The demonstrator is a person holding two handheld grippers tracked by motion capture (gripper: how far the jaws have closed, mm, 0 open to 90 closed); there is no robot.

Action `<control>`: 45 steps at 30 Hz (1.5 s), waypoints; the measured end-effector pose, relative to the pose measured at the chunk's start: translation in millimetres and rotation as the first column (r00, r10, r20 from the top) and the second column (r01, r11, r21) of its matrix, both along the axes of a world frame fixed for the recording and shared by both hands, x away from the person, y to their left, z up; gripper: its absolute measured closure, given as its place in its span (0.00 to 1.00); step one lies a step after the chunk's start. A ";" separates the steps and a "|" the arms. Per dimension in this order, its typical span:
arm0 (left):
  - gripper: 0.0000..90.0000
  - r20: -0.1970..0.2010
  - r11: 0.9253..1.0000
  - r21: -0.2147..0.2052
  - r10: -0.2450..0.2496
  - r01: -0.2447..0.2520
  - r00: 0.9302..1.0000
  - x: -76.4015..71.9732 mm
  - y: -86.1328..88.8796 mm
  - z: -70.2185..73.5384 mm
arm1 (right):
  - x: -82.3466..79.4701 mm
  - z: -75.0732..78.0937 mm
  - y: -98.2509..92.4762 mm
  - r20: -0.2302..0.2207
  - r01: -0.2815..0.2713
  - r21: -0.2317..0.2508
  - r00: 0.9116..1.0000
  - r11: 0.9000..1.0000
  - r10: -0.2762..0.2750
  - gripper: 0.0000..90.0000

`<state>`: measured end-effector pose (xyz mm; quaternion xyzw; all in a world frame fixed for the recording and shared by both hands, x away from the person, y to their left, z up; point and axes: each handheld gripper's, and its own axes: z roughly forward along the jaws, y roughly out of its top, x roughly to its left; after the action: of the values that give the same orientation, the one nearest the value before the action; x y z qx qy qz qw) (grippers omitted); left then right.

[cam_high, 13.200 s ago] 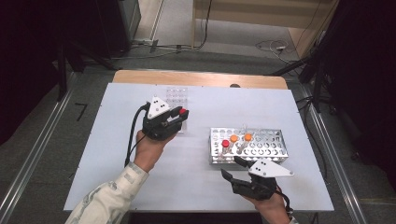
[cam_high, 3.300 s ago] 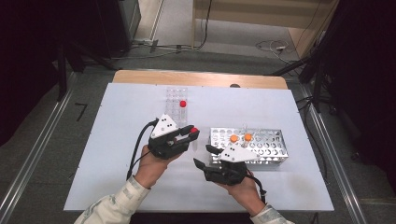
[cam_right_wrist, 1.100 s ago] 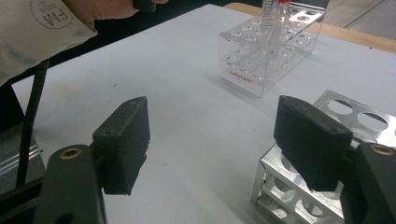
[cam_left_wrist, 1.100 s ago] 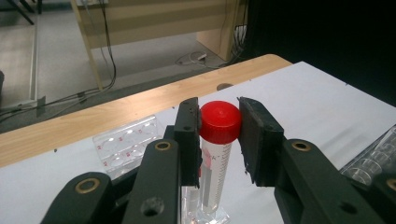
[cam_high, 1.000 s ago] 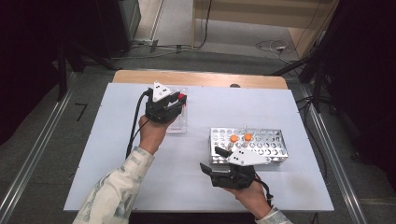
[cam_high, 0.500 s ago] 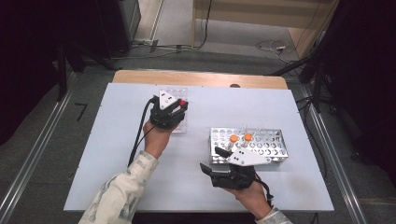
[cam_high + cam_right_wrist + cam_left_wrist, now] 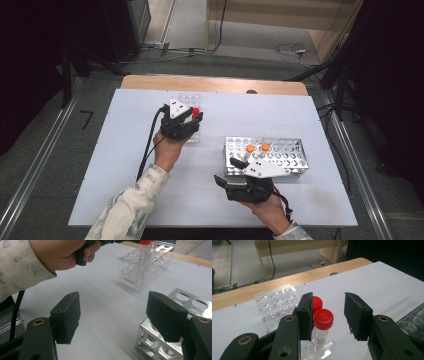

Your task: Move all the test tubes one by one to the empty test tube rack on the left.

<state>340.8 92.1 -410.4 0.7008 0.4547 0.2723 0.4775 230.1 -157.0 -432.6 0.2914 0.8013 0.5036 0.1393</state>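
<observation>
Left gripper (image 7: pixel 329 316) jaws just opened off red-capped tube (image 7: pixel 322 327) | tube now seated in clear rack (image 7: pixel 186 116), near corner, beside another | right gripper (image 7: pixel 117 315) agape, empty, beside metal rack (image 7: pixel 280 150) | placement done

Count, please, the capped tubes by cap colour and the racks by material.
Red-capped tubes: 2
Orange-capped tubes: 2
Clear plastic rack: 1
Metal rack: 1
Total: 6
</observation>
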 end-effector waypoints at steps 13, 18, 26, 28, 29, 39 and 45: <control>0.27 -0.024 0.998 -0.069 -0.013 0.011 1.000 -19.8 3.3 5.8 | -4.7 2.9 -14.0 0.011 0.024 0.007 1.000 1.000 -0.024 0.30; 0.21 -0.024 0.997 -0.074 -0.029 0.027 0.999 -27.4 2.0 6.9 | -6.6 2.9 -26.0 0.017 0.054 0.011 0.998 0.998 -0.054 0.32; 0.12 -0.034 0.996 -0.073 -0.051 0.048 0.998 -32.3 0.4 6.3 | -1.8 -5.9 -44.6 0.012 0.135 0.004 0.991 0.991 -0.135 0.34; 0.10 -0.043 0.995 -0.084 -0.060 0.056 0.997 -32.1 0.2 6.0 | 2.3 -9.8 -48.3 0.012 0.171 0.000 0.985 0.985 -0.171 0.35; 0.10 -0.044 0.994 -0.086 -0.065 0.061 0.997 -32.1 0.4 6.0 | 4.3 -10.9 -50.2 0.010 0.185 0.002 0.983 0.983 -0.185 0.37; 0.09 -0.022 0.996 -0.072 -0.063 0.061 0.998 -36.8 -0.9 7.1 | 22.0 -21.0 -47.9 0.045 0.289 -0.024 0.957 0.957 -0.287 0.54; 0.09 -0.021 0.996 -0.064 -0.068 0.067 0.997 -38.1 -3.5 6.7 | 28.4 -25.4 -45.1 0.062 0.332 -0.041 0.942 0.942 -0.329 0.63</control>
<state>302.8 88.5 -403.7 0.7035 0.4445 0.2335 0.5030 258.5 -202.1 -457.9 0.4044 0.7495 0.4602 0.2508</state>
